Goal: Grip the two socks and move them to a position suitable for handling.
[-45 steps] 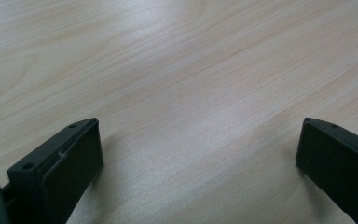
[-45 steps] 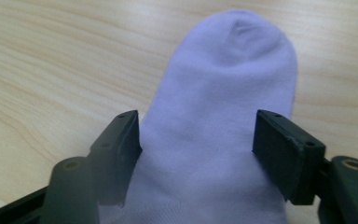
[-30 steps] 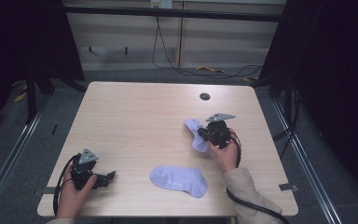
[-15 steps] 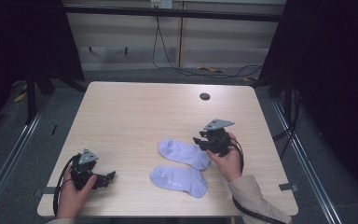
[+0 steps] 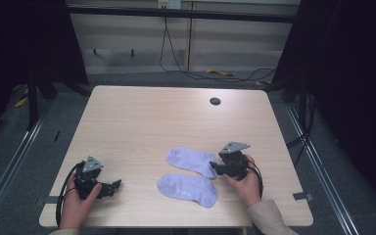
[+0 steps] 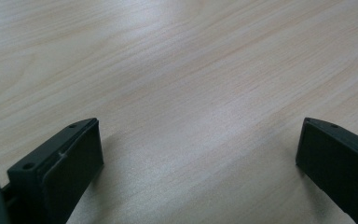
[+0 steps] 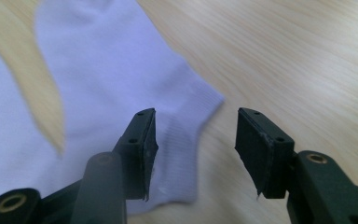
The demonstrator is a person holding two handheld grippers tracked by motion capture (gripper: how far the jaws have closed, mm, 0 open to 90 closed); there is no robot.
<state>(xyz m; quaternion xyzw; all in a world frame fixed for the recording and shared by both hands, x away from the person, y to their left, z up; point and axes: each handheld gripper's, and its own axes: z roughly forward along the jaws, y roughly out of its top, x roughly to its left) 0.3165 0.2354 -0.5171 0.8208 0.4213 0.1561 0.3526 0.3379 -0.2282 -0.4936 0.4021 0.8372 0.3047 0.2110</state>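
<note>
Two hand-held grippers at the near table (image 5: 137,122) edge. Left hand-held gripper (image 5: 111,185) sits low on bare wood, jaws spread wide, nothing between them. Right hand-held gripper (image 5: 214,169): jaws have just been opening, now half apart, gripping nothing, cuff of the far sock (image 5: 192,160) just under them. Two pale socks, flat; near sock (image 5: 187,188) lies just beside the far one. Farther back, one dark round hole (image 5: 215,101). Nothing blocks the socks.

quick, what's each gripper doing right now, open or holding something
Left gripper: open, nothing between its jaws, low over the bare table.
Right gripper: jaws have just been opening, now open, letting go of the far sock; cuff lies between them, unpinched.
</note>
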